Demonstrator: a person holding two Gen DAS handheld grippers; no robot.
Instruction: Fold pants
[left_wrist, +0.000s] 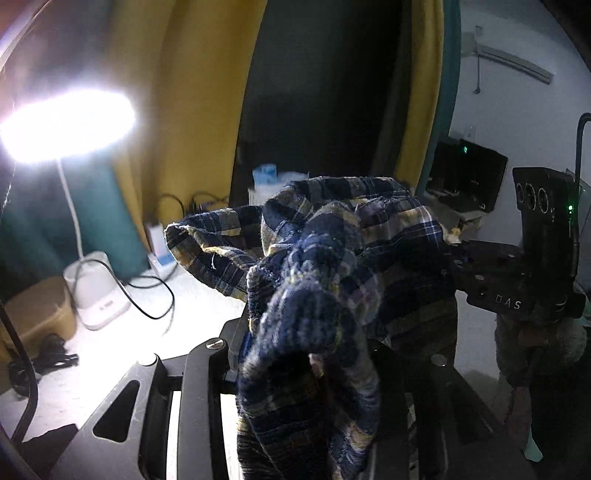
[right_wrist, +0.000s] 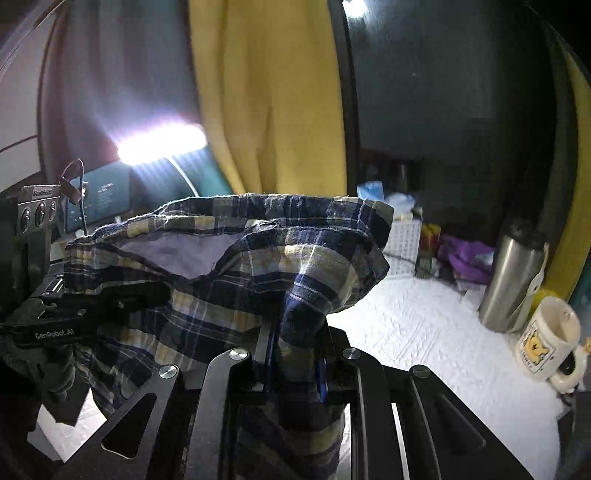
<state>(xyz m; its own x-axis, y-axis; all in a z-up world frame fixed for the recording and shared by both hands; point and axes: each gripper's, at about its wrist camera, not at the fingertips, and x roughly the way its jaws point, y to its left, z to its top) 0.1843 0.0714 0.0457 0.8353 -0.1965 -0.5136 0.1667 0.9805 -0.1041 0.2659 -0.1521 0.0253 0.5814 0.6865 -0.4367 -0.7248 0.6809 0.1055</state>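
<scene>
The plaid pants (right_wrist: 229, 258) hang bunched in the air above the white table (right_wrist: 424, 332), stretched between both claws. The left gripper (left_wrist: 306, 332) is clenched on one bunched edge, and the right gripper (right_wrist: 295, 332) pinches another fold tight.

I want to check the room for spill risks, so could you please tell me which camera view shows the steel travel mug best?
The right wrist view: the steel travel mug stands upright at the right on the white tabletop, beside a cream cartoon mug. The left wrist view shows nothing of it.
</scene>
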